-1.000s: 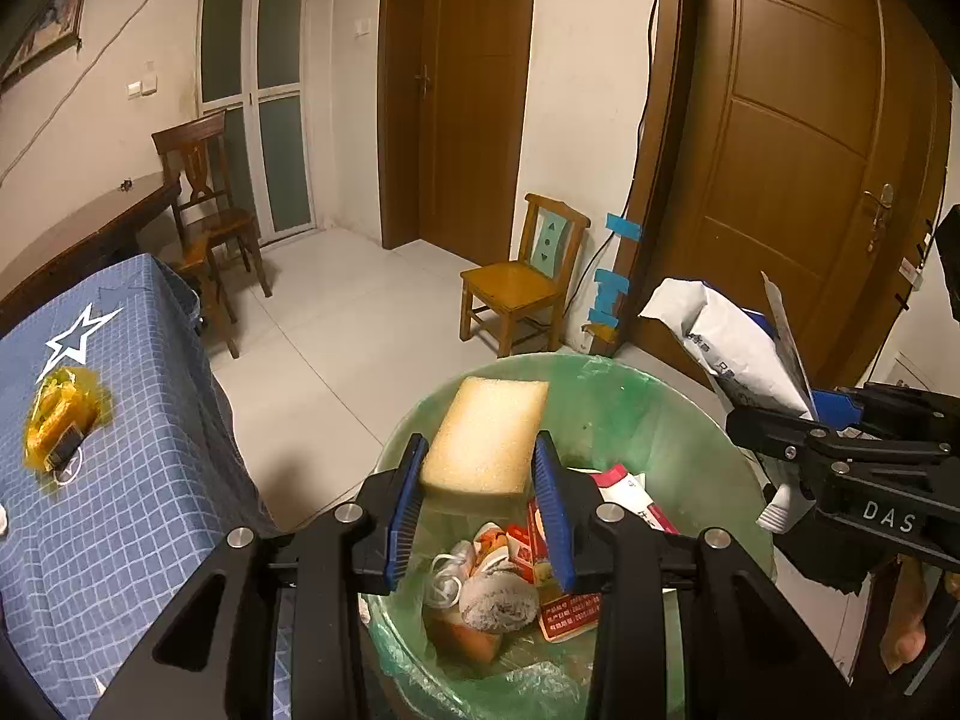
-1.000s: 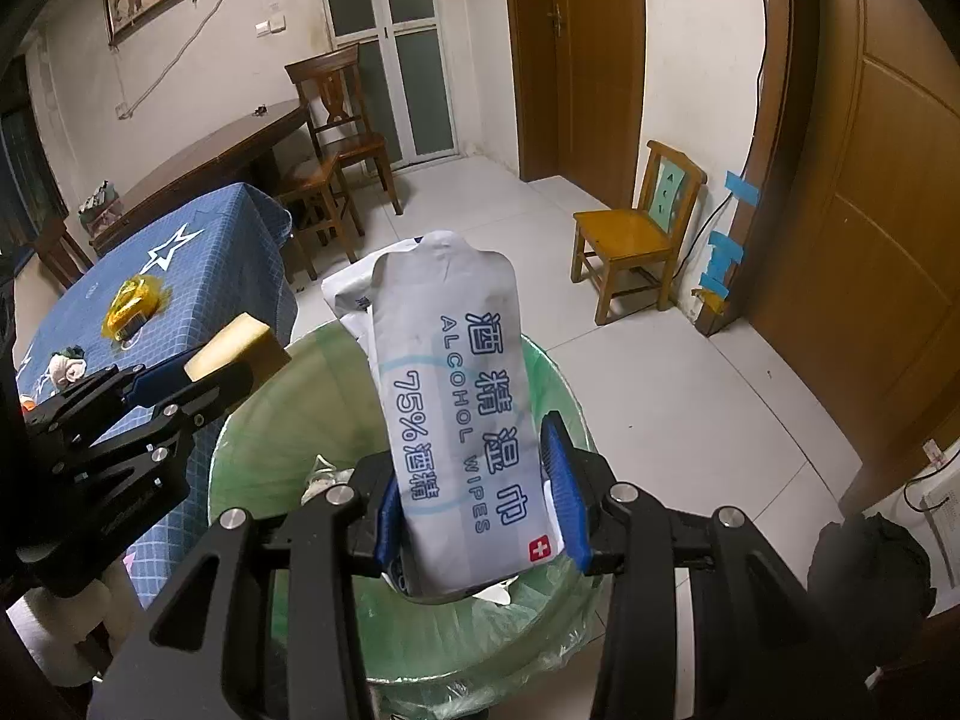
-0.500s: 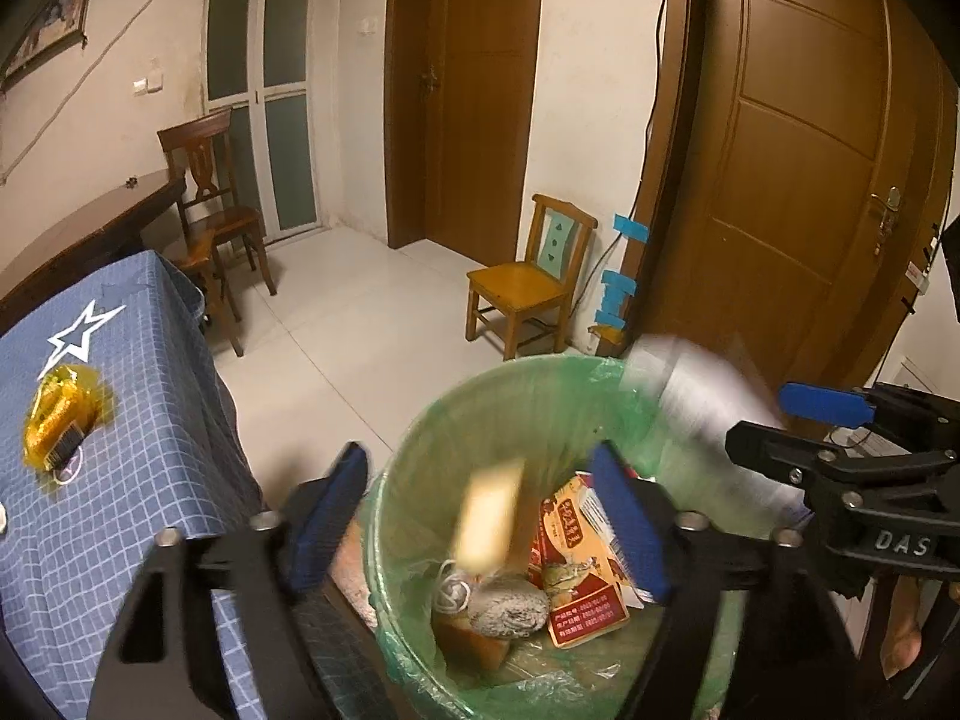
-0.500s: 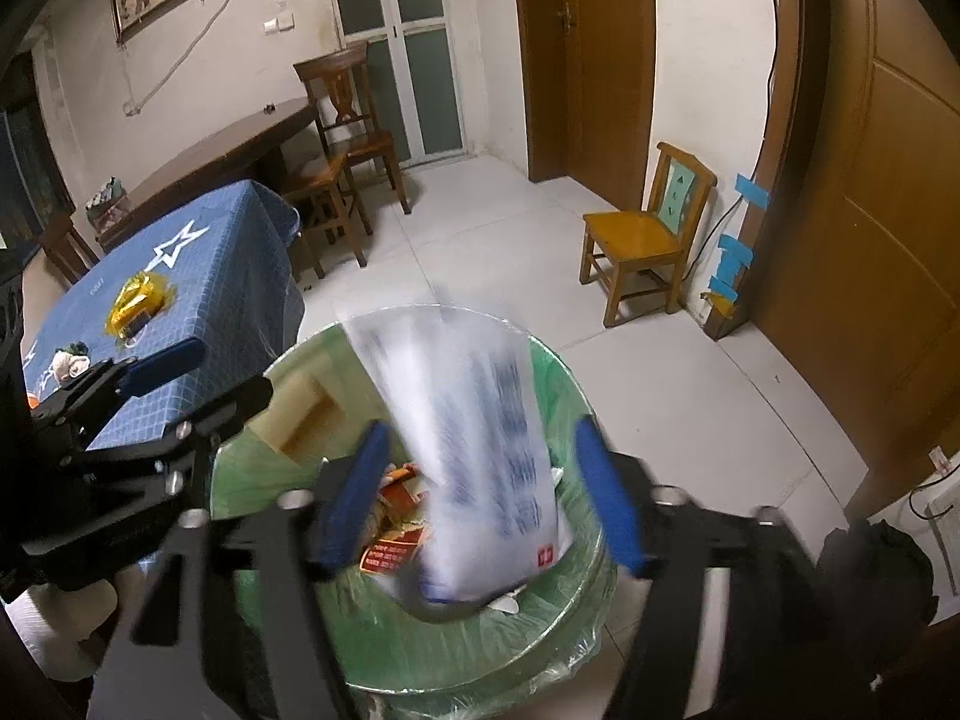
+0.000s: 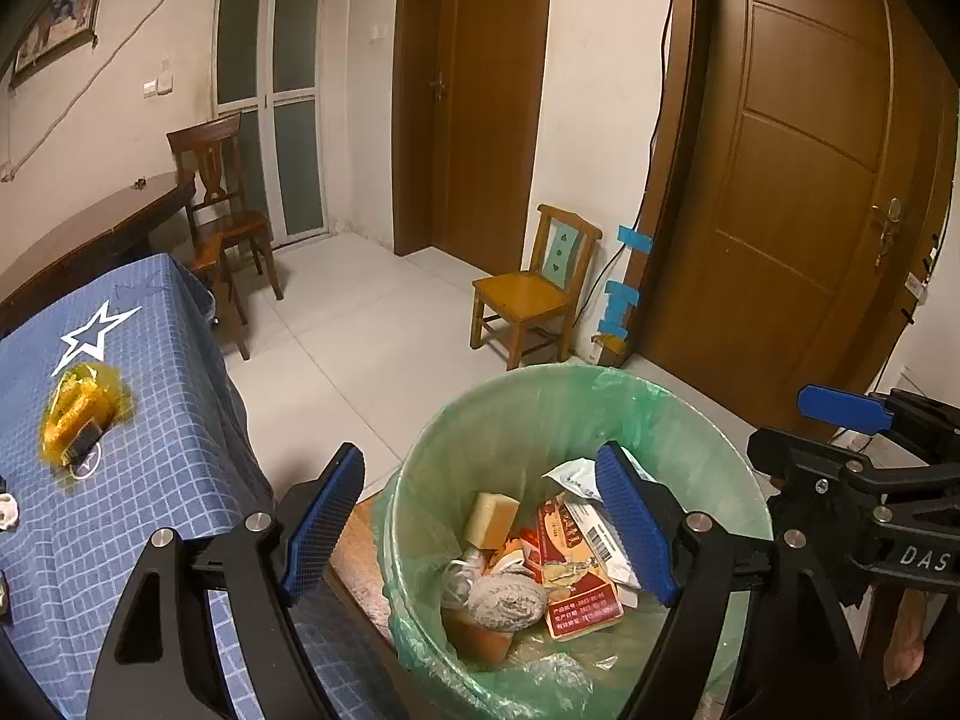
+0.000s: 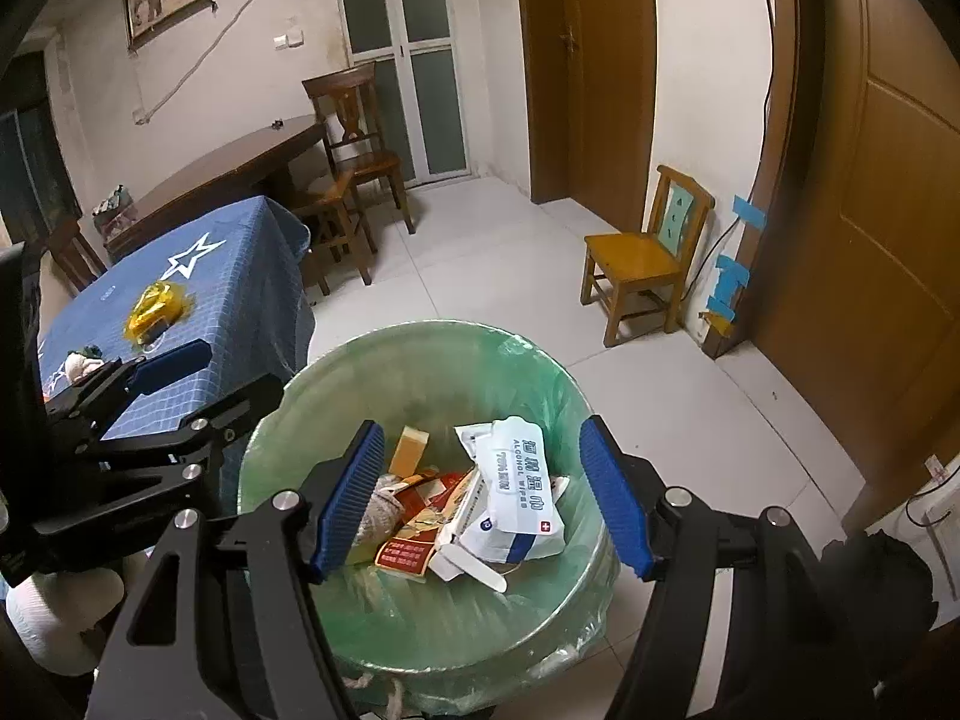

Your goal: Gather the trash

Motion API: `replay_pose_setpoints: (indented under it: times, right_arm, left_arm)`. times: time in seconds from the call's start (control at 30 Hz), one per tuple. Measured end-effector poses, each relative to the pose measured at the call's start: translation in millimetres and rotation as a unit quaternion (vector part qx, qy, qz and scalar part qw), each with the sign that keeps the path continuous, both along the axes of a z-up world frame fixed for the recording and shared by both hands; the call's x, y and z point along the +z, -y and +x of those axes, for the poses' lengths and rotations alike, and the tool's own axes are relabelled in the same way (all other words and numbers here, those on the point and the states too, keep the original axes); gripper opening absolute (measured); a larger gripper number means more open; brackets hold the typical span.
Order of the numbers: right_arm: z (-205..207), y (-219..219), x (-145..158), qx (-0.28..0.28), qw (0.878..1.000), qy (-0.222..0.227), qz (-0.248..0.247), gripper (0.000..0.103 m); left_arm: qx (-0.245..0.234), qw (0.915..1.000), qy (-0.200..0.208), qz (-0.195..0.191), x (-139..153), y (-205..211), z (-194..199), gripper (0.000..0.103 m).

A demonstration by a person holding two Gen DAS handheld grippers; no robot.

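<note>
Hanging wide apart with nothing in them, the left gripper (image 5: 480, 519) and right gripper (image 6: 483, 495) sit over the bin (image 6: 420, 354), where the sponge (image 5: 492, 519) and wipes pack (image 6: 519, 489) lie.

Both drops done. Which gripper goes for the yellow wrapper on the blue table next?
Left, probably. The left gripper is open, empty, and nearer the yellow wrapper on the table; the right gripper sits beyond the bin.

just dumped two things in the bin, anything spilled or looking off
Nothing spilled: the sponge and alcohol wipes pack lie inside the green-lined bin. One leftover: a yellow wrapper on the blue tablecloth.
</note>
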State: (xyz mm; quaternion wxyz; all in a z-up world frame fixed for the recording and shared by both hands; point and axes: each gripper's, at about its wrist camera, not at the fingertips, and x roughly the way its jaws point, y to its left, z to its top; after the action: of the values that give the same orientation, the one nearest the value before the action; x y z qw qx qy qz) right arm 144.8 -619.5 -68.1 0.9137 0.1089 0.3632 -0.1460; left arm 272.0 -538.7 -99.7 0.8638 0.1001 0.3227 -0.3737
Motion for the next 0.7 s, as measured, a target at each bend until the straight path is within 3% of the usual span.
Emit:
replay_pose_setpoints:
  times: [0.4,0.7]
  right_arm:
    - [-38,-40,20,0.002,0.999,0.048,-0.024,0.066]
    - [-66,-61,36,-0.003,0.996,0.073,-0.041,0.074]
  left_arm:
    - [-0.001,0.9999,0.014,-0.01,19,-23,-29,0.083]
    - [0.0,0.9991,0.038,-0.017,41,-44,-59,0.087]
